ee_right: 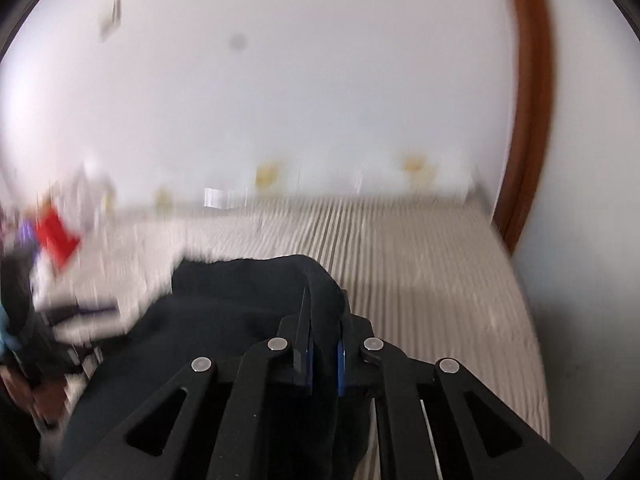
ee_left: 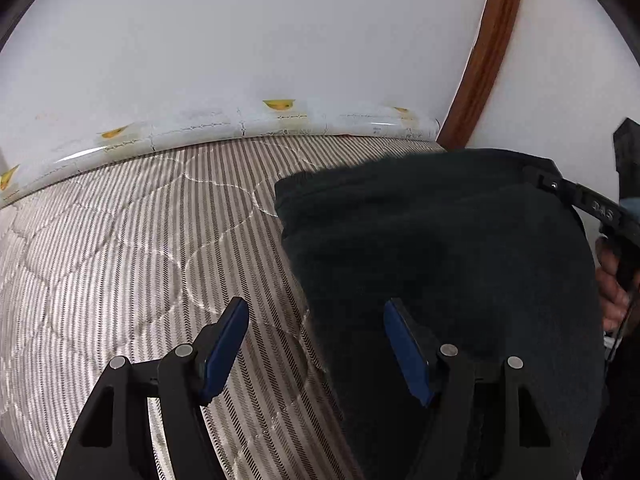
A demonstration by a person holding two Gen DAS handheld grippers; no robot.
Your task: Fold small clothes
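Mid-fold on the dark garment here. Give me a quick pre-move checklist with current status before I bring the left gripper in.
1. Right gripper shut on the dark garment: ok.
2. Left gripper open, nothing between its pads: ok.
3. Garment's left edge lies between the left jaws: ok.
4. Garment flat on the striped mattress: not ok, the right side is lifted.
5. Right wrist view sharp: not ok, blurred.
6. Layers held in the right grip: cannot tell.

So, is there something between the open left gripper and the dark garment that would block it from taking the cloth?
Nothing visible does. The left gripper is open over the striped mattress, one finger already above the dark garment. The right gripper is shut on the same garment.
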